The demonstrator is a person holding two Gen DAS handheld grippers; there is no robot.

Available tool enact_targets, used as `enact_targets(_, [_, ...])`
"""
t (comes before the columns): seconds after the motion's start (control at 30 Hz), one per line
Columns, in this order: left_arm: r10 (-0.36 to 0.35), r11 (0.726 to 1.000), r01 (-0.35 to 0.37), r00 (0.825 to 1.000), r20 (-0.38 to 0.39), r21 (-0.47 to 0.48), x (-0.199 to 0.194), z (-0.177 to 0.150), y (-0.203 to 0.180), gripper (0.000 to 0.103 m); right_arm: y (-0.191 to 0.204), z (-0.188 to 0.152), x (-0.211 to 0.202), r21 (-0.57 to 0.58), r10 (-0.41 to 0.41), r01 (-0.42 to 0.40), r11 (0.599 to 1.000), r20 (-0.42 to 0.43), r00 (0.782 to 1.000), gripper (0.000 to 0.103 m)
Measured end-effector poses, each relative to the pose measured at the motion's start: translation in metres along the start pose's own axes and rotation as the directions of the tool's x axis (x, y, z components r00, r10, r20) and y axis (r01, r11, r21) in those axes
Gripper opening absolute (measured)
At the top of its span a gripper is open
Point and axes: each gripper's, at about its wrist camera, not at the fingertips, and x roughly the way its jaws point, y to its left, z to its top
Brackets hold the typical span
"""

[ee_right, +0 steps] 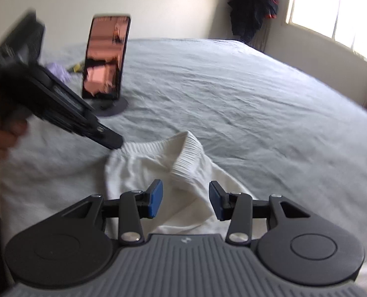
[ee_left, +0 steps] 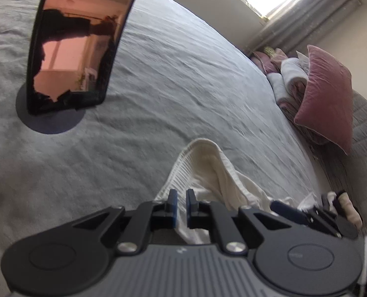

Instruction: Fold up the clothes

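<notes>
Two claws are yours: the left claw [ee_left: 181, 206] nearly shut on the crumpled white ribbed-hem garment [ee_right: 158, 163] on the grey bed [ee_right: 233, 86], its grip unclear; the right claw [ee_right: 185, 201] gapes open above it

Grey bedsheet [ee_right: 233, 94] is spread over bed, lightly wrinkled. Phone [ee_right: 105, 57] is held upright on round dark stand base [ee_right: 114, 106], which is placed on sheet; pink-orange room reflection is seen on screen. Small purple item [ee_right: 58, 70] is seen behind, blurred. Pink pillow [ee_left: 325, 94] is leaned against folded blankets [ee_left: 287, 74] at bed edge. Curtain [ee_left: 307, 7] is hung beside bright window [ee_right: 332, 7]. Dark clothing [ee_right: 254, 7] is hung in wall corner.
</notes>
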Motion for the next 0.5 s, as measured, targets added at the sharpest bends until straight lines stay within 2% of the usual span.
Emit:
enact_targets(0.07, [0.011,1.000,-0.011,1.000,-0.016,0.019,0.004,-0.001,-0.003,0.005,0.002,-0.001,0.008,-0.039,-0.017,0.016,0.999,-0.024,1.000,0.046])
enact_targets(0.1, [0.004,1.000,-0.004,1.000,-0.016,0.009,0.005,0.000,-0.002,0.005,0.003,-0.002,0.013,-0.053,-0.021,0.019,0.998,-0.032,0.999,0.043])
enact_targets(0.17, [-0.013,1.000,0.013,1.000,-0.015,-0.016,0.005,0.000,0.001,0.005,0.004,-0.003,0.021,-0.074,-0.023,0.020,0.997,-0.044,0.999,0.027])
enact_targets(0.2, [-0.022,0.999,0.022,1.000,-0.015,-0.029,0.005,0.001,0.002,0.005,0.004,-0.001,0.023,-0.068,-0.019,0.016,0.998,-0.049,0.999,0.007])
enact_targets(0.33, [-0.058,0.995,0.057,0.998,-0.011,-0.080,0.005,0.003,0.007,0.005,0.006,0.016,0.015,0.020,0.044,-0.044,0.999,-0.007,0.999,0.003])
enact_targets(0.4, [-0.075,0.992,0.074,0.997,-0.008,-0.105,0.006,0.003,0.010,0.019,0.013,0.026,0.011,0.031,0.073,-0.074,0.997,0.023,0.997,0.003])
enact_targets(0.43, [-0.084,0.990,0.083,0.996,-0.007,-0.117,0.006,0.004,0.011,0.036,0.017,0.031,0.010,0.025,0.085,-0.086,0.996,0.029,0.996,0.003])
enact_targets(0.47, [-0.130,0.978,0.130,0.991,0.010,-0.164,0.003,0.004,0.017,0.044,0.022,0.035,0.010,0.015,0.091,-0.092,0.996,0.029,0.995,0.003])
enact_targets(0.5, [-0.180,0.959,0.183,0.983,0.031,-0.215,0.001,0.005,0.023,0.046,0.026,0.038,0.010,0.008,0.093,-0.093,0.996,0.029,0.995,0.003])
